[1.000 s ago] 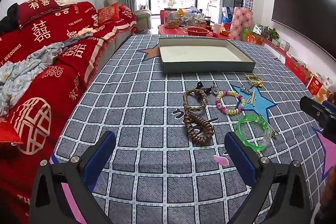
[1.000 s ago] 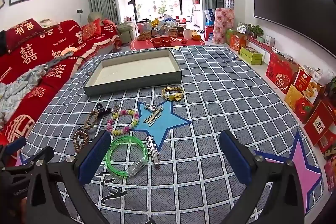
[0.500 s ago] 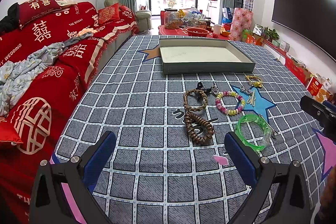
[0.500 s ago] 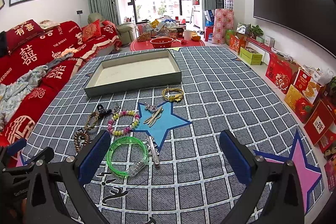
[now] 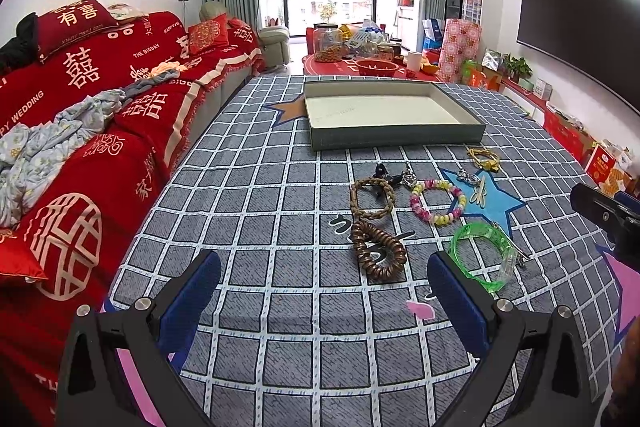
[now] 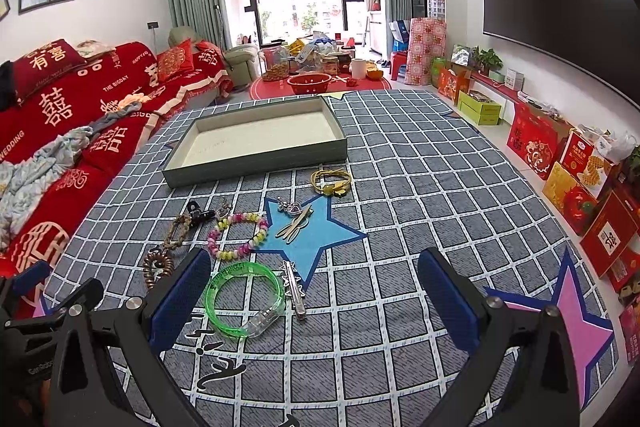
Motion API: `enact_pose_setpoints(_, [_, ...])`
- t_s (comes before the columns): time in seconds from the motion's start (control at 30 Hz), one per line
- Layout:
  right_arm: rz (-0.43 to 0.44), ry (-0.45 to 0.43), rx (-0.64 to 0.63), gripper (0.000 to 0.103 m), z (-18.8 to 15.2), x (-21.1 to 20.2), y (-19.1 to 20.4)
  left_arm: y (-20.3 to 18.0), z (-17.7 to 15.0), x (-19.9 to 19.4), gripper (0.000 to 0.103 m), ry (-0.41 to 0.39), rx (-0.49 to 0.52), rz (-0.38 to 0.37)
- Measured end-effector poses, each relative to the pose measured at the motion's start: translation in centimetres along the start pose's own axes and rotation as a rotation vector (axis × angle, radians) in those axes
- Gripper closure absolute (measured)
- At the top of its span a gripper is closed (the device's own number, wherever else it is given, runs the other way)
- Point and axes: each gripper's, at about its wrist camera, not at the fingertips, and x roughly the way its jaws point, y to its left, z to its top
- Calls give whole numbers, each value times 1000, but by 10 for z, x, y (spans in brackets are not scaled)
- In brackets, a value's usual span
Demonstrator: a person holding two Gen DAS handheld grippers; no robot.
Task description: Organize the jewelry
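Jewelry lies on the grey checked cloth before an empty grey tray [image 5: 394, 135] [image 6: 256, 163]. There is a coiled brown bead string [image 5: 378, 251] [image 6: 157, 267], a braided brown bracelet [image 5: 372, 197] [image 6: 177, 231], a pastel bead bracelet [image 5: 438, 201] [image 6: 238, 235], a green clear bangle [image 5: 482, 259] [image 6: 244, 301], a yellow cord bracelet [image 5: 484, 157] [image 6: 330, 183], a silver pendant [image 6: 290, 206] and a silver hair clip [image 6: 294, 287]. My left gripper [image 5: 324, 299] is open and empty, just short of the bead string. My right gripper [image 6: 314, 301] is open and empty, over the bangle and clip.
A red-covered sofa [image 5: 80, 131] runs along the left side. Red gift boxes [image 6: 576, 179] line the floor at the right under a wall TV [image 6: 560, 3]. A red round table with jars and a bowl [image 5: 360, 63] stands behind the tray.
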Motion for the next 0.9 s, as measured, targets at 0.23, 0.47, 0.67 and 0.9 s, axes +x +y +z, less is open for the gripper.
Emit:
enact_pose_setpoints(0.23, [1, -7, -3, 0, 2, -3, 1, -2, 0, -2, 0, -14, 5, 7])
enact_pose_setpoints(0.47, [5, -10, -2, 0, 4, -6, 2, -3, 0, -3, 0, -17, 8, 6])
enact_pose_setpoints(0.67, [5, -10, -2, 0, 3, -5, 1, -4, 0, -3, 0, -19, 9, 5])
enact_pose_setpoints(0.9, [4, -11, -1, 0, 3, -6, 2, -4, 0, -4, 0, -19, 9, 7])
